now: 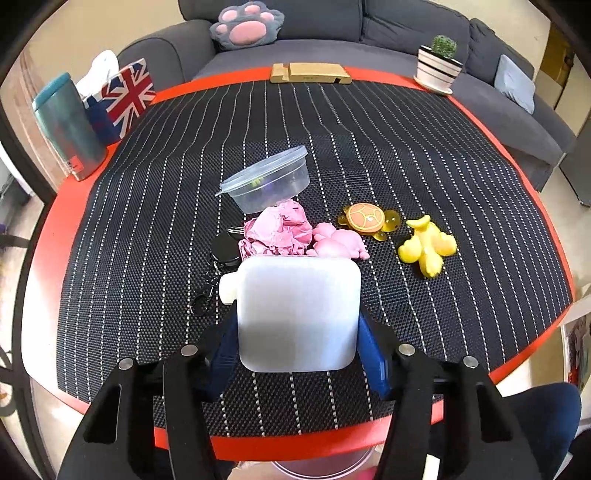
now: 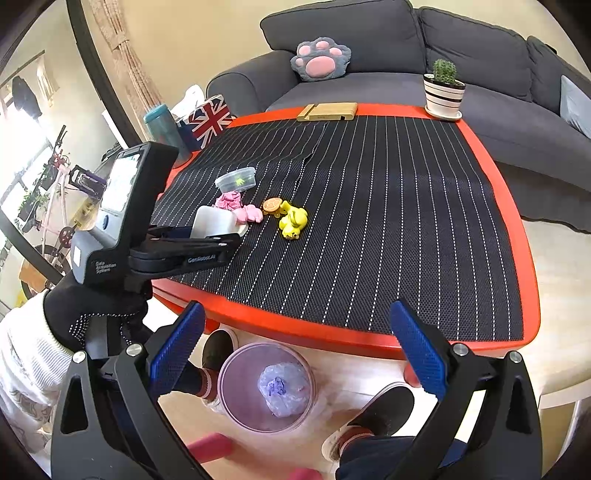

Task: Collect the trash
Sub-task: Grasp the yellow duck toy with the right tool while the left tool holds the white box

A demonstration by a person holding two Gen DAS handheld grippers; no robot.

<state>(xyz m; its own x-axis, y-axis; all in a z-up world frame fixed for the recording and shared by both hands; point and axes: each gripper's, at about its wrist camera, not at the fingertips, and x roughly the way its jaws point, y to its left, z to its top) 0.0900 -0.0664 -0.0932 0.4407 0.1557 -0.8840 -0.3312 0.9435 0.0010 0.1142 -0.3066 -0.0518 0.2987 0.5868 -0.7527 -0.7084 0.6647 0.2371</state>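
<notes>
One white squarish plastic bottle with a short cream cap point(image 1: 299, 314) is lying on the table's near side, and the left gripper point(image 1: 297, 354) is pinching it, a blue pad pressing on each flank. Just beyond it one crumpled pink paper wad point(image 1: 280, 230) is sitting, touching one clear lidded plastic tub point(image 1: 267, 182). Three small toys are lying in a row to the right: one pink rubber figure point(image 1: 340, 243), one orange-shelled turtle point(image 1: 369, 218) and one yellow rubber dog point(image 1: 426, 245). A black key fob point(image 1: 225, 249) is resting left of the wad.

The table is an orange-rimmed top point(image 2: 495, 177) covered by a black woven mat with white dotted stripes point(image 2: 369, 221). Along its far edge are standing one teal tumbler point(image 1: 66, 125), one Union Jack tissue box point(image 1: 123, 99), one wooden phone stand point(image 1: 310, 73) and one potted cactus in a striped pot point(image 1: 439, 64). A grey sofa point(image 2: 369, 33) with one paw-shaped cushion point(image 2: 320, 59) is sitting behind.

On the floor below the near edge, one round translucent pink bin point(image 2: 266, 387) is holding one crumpled bluish bag point(image 2: 282, 387).

A black-gloved left hand point(image 2: 92, 314) is gripping the left gripper, angling it steeply down. The right gripper point(image 2: 295, 350) is hanging above the bin, its blue fingers point(image 2: 177, 347) spread wide with nothing between them.
</notes>
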